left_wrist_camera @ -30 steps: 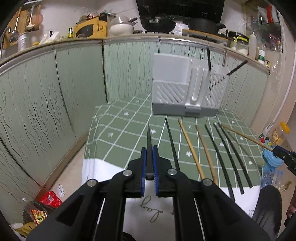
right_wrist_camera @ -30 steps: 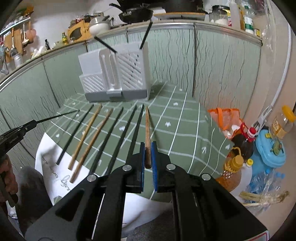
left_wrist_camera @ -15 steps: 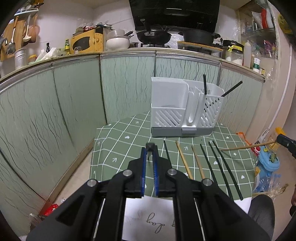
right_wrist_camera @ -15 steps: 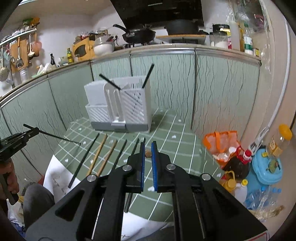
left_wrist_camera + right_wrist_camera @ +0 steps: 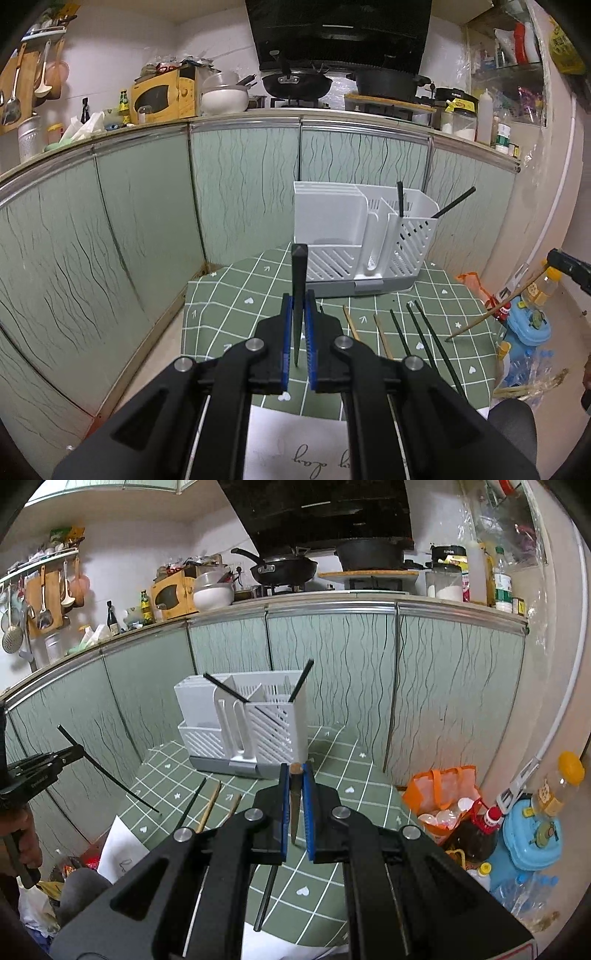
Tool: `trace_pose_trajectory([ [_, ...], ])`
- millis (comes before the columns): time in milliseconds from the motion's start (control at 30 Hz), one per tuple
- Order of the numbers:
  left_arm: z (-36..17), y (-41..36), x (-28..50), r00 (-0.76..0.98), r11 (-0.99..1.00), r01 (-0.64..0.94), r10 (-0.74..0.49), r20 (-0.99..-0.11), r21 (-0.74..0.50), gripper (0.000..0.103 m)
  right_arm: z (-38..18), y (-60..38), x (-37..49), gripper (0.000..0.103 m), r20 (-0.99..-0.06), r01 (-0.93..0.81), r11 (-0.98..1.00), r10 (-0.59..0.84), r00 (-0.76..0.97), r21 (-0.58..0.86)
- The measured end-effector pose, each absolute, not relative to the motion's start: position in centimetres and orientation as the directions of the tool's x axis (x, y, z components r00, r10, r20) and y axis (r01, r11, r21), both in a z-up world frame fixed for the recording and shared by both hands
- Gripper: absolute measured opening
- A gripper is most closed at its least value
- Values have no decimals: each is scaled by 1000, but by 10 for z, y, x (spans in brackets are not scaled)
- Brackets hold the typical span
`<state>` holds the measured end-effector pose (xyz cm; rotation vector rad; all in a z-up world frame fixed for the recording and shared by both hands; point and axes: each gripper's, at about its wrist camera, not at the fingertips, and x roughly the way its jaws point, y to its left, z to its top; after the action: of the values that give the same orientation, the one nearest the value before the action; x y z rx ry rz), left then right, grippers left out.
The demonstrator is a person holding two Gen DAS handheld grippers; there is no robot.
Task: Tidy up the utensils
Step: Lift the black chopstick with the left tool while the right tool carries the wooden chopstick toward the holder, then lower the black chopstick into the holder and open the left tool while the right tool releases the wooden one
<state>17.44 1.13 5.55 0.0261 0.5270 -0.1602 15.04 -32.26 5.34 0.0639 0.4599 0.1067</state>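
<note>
— What are you holding?
— My left gripper (image 5: 298,328) clamps a black chopstick (image 5: 298,291); my right gripper (image 5: 295,805) clamps a wooden chopstick (image 5: 294,801), both above the table (image 5: 236,295), near the white rack (image 5: 332,229).

A yellow microwave (image 5: 162,96) stands on the far counter (image 5: 332,122), left of a white pot (image 5: 224,99). Right of the pot, a black wok (image 5: 296,83) sits on the stove, and a black pan (image 5: 386,85) rests further right under the dark hood (image 5: 338,33). A white squeeze bottle (image 5: 484,117) stands near the counter's right end. Ladles (image 5: 14,627) hang on the far left wall. On the floor at the right lie an orange bag (image 5: 441,794), a blue lidded tub (image 5: 532,834) and a yellow-capped jar (image 5: 561,782). White paper (image 5: 295,443) lies at the near edge of the green checked cloth (image 5: 229,295).
</note>
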Motion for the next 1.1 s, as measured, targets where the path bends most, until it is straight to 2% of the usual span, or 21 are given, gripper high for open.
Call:
trace_pose_trajectory([
  [200,75,7,182,851,978,207,-192,-490,-23,8,84,-320,156,6,-433,-121,990,138,891,66],
  [667,132,-49,218,776,889,456,-414,-476,-29,8,158,-325,191,6,-390,-231,967,255,885,109],
  [1100,192,-105,274,727,798,602,-552,-409,-7,8,201,-342,254,6,-354,-285,952,306,884,113],
])
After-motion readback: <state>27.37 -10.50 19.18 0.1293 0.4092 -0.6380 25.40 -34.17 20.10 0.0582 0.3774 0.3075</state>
